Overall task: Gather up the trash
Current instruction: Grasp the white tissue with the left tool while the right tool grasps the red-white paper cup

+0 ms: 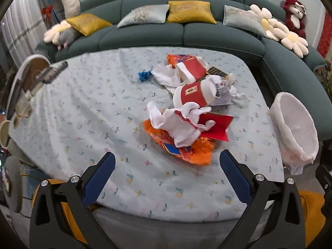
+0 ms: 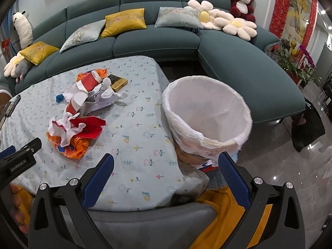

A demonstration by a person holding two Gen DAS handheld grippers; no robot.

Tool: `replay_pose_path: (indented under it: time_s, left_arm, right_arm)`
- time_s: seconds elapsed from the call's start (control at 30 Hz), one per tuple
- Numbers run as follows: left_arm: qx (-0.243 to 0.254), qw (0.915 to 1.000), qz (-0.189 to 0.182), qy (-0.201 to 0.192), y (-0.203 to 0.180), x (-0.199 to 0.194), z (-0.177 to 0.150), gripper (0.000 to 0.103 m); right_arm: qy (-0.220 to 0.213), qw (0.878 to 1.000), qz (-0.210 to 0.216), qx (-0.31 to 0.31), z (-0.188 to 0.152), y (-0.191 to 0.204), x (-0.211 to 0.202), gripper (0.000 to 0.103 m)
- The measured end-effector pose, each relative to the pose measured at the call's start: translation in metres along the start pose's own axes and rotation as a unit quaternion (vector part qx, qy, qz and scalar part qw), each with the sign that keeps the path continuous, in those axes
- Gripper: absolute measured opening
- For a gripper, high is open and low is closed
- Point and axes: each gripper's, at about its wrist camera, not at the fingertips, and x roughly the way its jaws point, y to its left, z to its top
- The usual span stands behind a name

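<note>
A heap of trash lies on the table with the pale flowered cloth (image 1: 83, 124): an orange wrapper (image 1: 193, 151), crumpled white tissue (image 1: 178, 124), a red card (image 1: 217, 126), two red-and-white paper cups (image 1: 195, 93) (image 1: 191, 70), a blue scrap (image 1: 144, 75) and a black-and-gold box (image 2: 118, 82). The same heap shows at left in the right wrist view, with the orange wrapper (image 2: 72, 145) nearest. A bin lined with a white bag (image 2: 207, 116) stands at the table's right edge (image 1: 294, 128). My left gripper (image 1: 167, 161) is open just short of the orange wrapper. My right gripper (image 2: 166, 166) is open in front of the bin, holding nothing.
A teal corner sofa (image 1: 145, 35) with yellow and grey cushions, flower pillows and plush toys wraps behind the table. A comb-like tool (image 1: 54, 72) lies at the table's far left. A grey chair with yellow cloth (image 2: 149, 224) sits below the grippers. Potted plants (image 2: 298, 66) stand right.
</note>
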Motion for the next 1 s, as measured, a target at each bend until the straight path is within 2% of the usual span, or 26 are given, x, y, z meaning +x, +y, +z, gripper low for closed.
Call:
replay_pose_path:
  time_s: [0.17, 0.4, 0.43, 0.5, 0.53, 0.6, 0.63, 0.7, 0.73, 0.8, 1.0]
  left_arm:
    - [-0.015, 0.9994, -0.021, 0.022, 0.014, 0.045, 0.019, 0.096]
    - [0.004, 0.9987, -0.040, 0.031, 0.003, 0.090, 0.038, 0.094]
    - [0.003, 0.9984, -0.045, 0.033, 0.001, 0.095, 0.040, 0.091]
    - [0.000, 0.9970, -0.062, 0.046, -0.001, 0.105, 0.043, 0.074]
    - [-0.004, 0.9959, -0.071, 0.056, -0.001, 0.111, 0.044, 0.069]
    - [-0.010, 0.9937, -0.088, 0.069, -0.002, 0.118, 0.047, 0.050]
    - [-0.012, 0.9932, -0.092, 0.070, -0.001, 0.118, 0.047, 0.045]
    - [-0.019, 0.9925, -0.100, 0.068, 0.003, 0.116, 0.048, 0.029]
    - [-0.023, 0.9920, -0.104, 0.068, 0.005, 0.115, 0.048, 0.026]
    - [-0.030, 0.9914, -0.109, 0.066, 0.011, 0.109, 0.048, 0.015]
    - [-0.057, 0.9913, -0.113, 0.038, 0.038, 0.079, 0.047, 0.012]
  right_arm:
    - [0.013, 1.000, 0.005, -0.008, 0.013, 0.019, 0.031, 0.096]
    - [0.022, 0.999, 0.013, -0.022, 0.031, 0.046, 0.065, 0.096]
    - [0.024, 0.999, 0.016, -0.024, 0.034, 0.050, 0.069, 0.096]
    - [0.026, 0.999, 0.019, -0.026, 0.037, 0.056, 0.076, 0.096]
    - [0.027, 0.999, 0.020, -0.027, 0.038, 0.059, 0.078, 0.096]
    - [0.030, 0.999, 0.024, -0.031, 0.041, 0.065, 0.082, 0.096]
    - [0.029, 0.999, 0.025, -0.032, 0.043, 0.067, 0.083, 0.095]
    - [0.028, 0.998, 0.031, -0.036, 0.045, 0.074, 0.081, 0.095]
    - [0.028, 0.998, 0.033, -0.037, 0.046, 0.076, 0.081, 0.095]
    - [0.027, 0.998, 0.041, -0.044, 0.048, 0.084, 0.077, 0.094]
    - [0.027, 0.995, 0.070, -0.061, 0.052, 0.109, 0.065, 0.085]
